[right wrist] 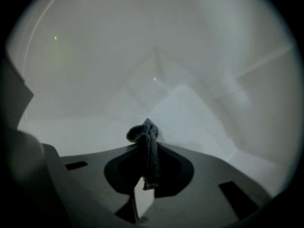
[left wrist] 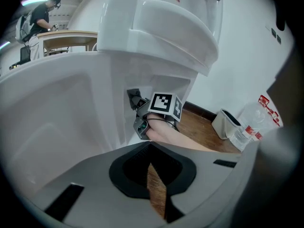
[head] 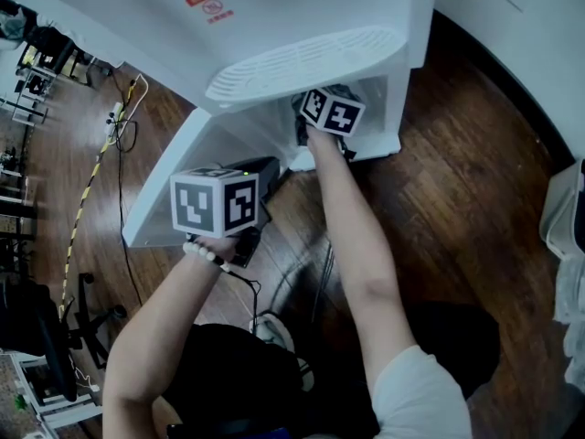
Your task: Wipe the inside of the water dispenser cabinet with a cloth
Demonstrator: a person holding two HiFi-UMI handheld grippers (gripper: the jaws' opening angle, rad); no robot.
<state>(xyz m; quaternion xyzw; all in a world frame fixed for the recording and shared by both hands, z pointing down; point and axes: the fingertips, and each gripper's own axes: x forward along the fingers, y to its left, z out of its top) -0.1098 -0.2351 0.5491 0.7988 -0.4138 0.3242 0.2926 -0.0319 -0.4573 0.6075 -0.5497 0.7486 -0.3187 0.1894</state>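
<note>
The white water dispenser (head: 302, 26) stands ahead of me, its lower cabinet door (head: 169, 186) swung open to the left. My right gripper (right wrist: 147, 145) is inside the cabinet (right wrist: 156, 80) and shut on a dark grey cloth (right wrist: 144, 134), which bunches above the jaw tips close to the white inner wall. In the head view only its marker cube (head: 332, 111) and forearm show at the cabinet opening. My left gripper (left wrist: 151, 152) hangs outside beside the open door, jaws shut with nothing between them; its cube (head: 215, 201) is near the door's lower edge.
The floor is dark wood. Cables and a power strip (head: 114, 117) run along the left, with a chair base (head: 87, 318) nearby. A white bin (left wrist: 228, 122) and a plastic bottle (left wrist: 251, 122) stand to the dispenser's right. A person (left wrist: 35, 25) is at a far table.
</note>
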